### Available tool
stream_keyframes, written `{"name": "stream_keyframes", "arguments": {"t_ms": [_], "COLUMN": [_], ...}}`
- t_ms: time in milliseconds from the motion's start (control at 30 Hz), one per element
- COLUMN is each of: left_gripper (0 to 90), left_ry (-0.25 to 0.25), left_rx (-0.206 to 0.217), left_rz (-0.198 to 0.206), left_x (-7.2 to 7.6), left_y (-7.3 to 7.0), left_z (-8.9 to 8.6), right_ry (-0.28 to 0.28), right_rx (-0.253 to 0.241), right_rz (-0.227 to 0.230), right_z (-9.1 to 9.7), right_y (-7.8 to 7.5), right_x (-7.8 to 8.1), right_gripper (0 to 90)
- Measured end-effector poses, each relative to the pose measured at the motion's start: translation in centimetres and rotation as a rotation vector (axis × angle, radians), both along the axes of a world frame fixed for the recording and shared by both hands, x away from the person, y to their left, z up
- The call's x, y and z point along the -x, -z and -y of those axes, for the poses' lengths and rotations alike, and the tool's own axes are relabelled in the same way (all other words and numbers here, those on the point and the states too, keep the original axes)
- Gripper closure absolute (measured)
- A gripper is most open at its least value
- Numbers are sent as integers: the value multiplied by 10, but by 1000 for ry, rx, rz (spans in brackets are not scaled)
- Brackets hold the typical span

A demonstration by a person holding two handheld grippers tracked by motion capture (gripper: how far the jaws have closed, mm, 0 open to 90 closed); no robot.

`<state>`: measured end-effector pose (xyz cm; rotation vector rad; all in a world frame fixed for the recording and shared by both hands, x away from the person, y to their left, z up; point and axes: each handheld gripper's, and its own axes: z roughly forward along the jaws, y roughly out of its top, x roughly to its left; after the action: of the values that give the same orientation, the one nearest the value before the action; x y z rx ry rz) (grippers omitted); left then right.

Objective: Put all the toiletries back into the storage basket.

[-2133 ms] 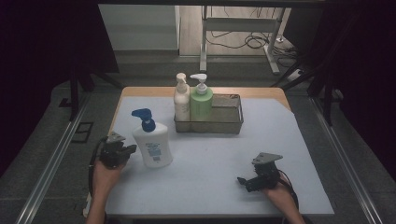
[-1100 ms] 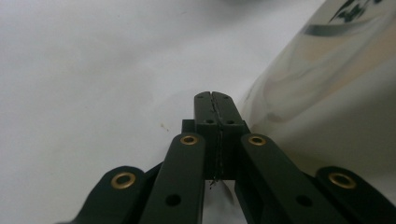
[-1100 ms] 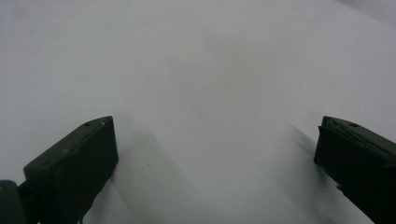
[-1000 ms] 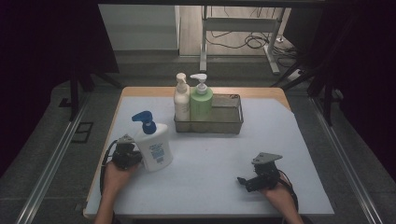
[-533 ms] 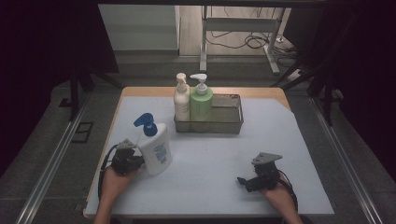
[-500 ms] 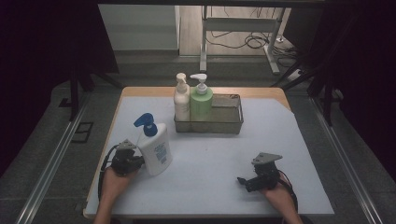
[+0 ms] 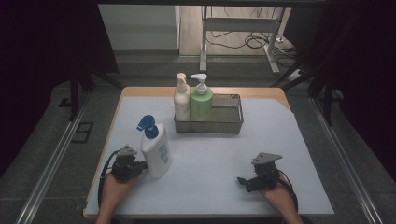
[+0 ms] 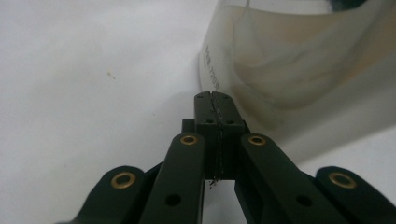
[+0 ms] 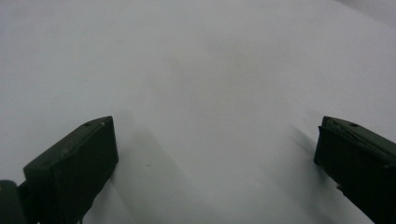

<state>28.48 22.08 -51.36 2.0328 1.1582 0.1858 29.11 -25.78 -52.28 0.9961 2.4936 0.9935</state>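
A white pump bottle (image 7: 156, 151) with a blue pump head (image 7: 147, 124) stands at the left of the white table mat, leaning slightly. My left gripper (image 7: 141, 167) is low on the mat right at the bottle's left side. In the left gripper view its jaws are pressed together with nothing between them (image 8: 212, 99), tips at the bottle's lower edge (image 8: 299, 70). My right gripper (image 7: 243, 181) rests on the mat at the front right, pointing left. Its jaws stand wide apart over bare mat (image 9: 215, 154).
A wire basket (image 7: 229, 122) sits at the back middle, holding a cream pump bottle (image 7: 181, 100) and a green pump bottle (image 7: 201, 103) in its left half. The mat's front edge (image 7: 205, 213) runs just below both hands. Dark floor and rails flank the table.
My left gripper has come in from the left to the bottle's base. The bottle has shifted a little right and toward the front, and now leans. The right gripper has stayed still.
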Motion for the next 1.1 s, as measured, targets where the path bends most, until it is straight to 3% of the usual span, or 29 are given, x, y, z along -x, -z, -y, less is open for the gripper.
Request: {"name": "stream_keyframes", "arguments": {"t_ms": [567,1100], "left_gripper": [894,894], "left_ry": [34,100], "left_rx": [-2,-7], "left_rz": [-8,-7], "left_x": [19,31], "left_y": [1,0], "left_z": [10,32], "right_ry": [-1,-2], "right_rx": [0,0], "right_rz": [2,5], "right_z": [0,0], "right_y": [0,0], "right_x": [0,0], "right_gripper": [0,0]}}
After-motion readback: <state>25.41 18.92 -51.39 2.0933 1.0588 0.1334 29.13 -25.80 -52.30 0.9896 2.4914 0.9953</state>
